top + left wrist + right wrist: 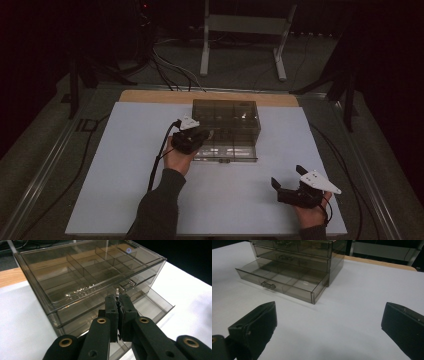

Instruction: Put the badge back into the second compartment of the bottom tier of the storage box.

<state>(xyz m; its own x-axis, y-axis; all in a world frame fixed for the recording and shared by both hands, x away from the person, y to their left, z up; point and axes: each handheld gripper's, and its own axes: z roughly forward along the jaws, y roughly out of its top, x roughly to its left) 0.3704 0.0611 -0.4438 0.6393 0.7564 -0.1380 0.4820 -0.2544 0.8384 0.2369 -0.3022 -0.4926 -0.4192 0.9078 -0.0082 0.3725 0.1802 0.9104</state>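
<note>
Dark room, white sheet over the table (pixel 125 200). Smoky clear drawer box (pixel 226 116) at centre-back, bottom drawer (pixel 279 281) pulled out toward the person, looks empty. Left gripper (pixel 118 302), fingers pinched together, nothing visibly between them, tips just short of the middle drawer's handle (pixel 130 284), dead ahead. Right gripper (pixel 286 184) parked near the right edge, fingers wide apart and empty, well away. Left is the nearer hand.

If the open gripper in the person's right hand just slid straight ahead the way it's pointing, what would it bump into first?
Probably the pulled-out bottom drawer of the smoky transparent plastic drawer box. The right gripper has only bare white tabletop before it, though the drawer sits slightly left of its line, so it might slip past.
</note>
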